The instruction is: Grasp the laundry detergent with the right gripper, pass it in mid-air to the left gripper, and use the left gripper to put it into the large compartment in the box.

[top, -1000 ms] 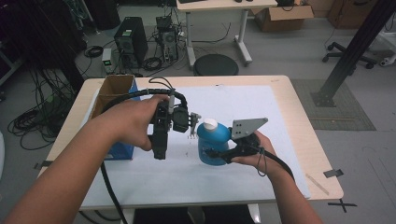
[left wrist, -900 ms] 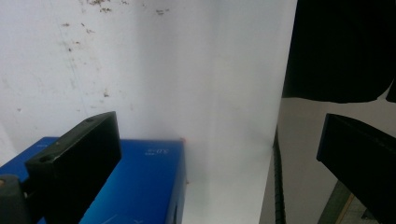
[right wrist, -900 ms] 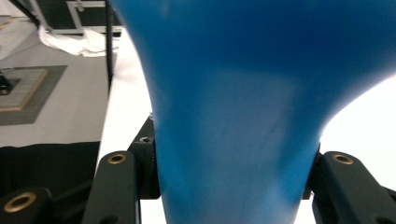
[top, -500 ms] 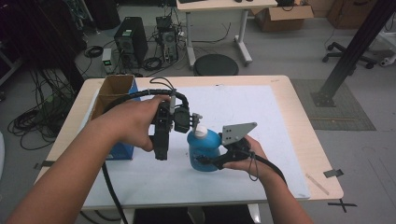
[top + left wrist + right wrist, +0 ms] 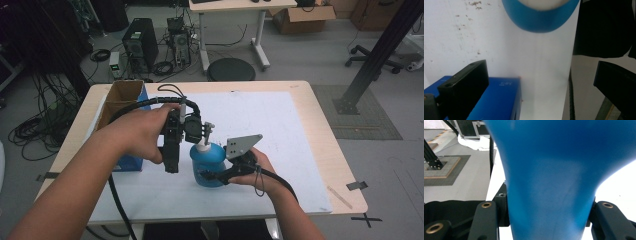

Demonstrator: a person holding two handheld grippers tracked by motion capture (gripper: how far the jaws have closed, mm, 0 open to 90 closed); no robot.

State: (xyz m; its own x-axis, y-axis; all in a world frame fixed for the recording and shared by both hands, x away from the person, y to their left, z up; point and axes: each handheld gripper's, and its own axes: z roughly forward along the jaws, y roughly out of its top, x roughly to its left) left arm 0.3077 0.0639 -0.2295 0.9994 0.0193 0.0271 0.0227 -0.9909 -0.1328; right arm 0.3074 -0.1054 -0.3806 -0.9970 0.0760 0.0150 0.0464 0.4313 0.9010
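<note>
The right gripper (image 5: 212,176) clamped the upright blue bottle (image 5: 207,160); the left gripper (image 5: 199,131), jaws apart and empty, hung just above its pump (image 5: 206,131).

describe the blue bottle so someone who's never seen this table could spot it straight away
On the white mat covering the wooden table, look near the front middle, right of the blue cardboard box. The blue bottle is round-bodied, with a white pump top, clamped in the right gripper.

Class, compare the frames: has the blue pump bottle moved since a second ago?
Yes. The blue pump bottle, held in the right gripper, has shifted left toward the blue cardboard box and the left gripper.
</note>
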